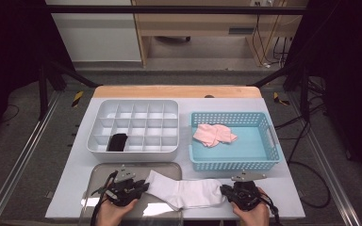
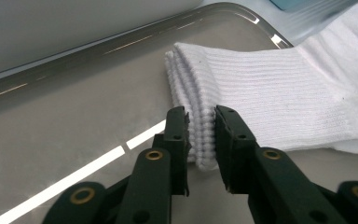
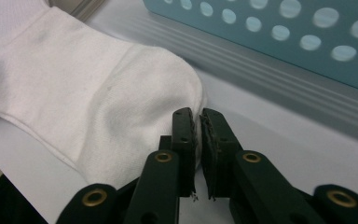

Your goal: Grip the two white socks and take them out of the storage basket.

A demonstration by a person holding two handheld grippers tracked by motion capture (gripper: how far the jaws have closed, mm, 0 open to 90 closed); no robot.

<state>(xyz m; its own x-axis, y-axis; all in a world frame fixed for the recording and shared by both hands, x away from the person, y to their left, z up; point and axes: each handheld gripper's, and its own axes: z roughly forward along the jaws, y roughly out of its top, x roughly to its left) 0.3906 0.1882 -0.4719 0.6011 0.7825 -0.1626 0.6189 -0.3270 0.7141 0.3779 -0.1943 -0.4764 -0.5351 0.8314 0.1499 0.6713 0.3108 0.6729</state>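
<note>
Left gripper view has my left claw [image 2: 200, 135] clamped on the ribbed cuff of the white sock [image 2: 270, 102], which lies over the metal tray [image 2: 74, 116]. Off the tray's right edge, my right claw [image 3: 198, 140] pinches the sock's toe. Beyond the tray sit the teal basket [image 1: 268, 136] and white divided organizer [image 1: 134, 150].

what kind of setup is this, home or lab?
Likely a lab recording rig: a black frame spans above the table, loose cables trail across the floor, and handheld grippers pinch a white sock.
</note>
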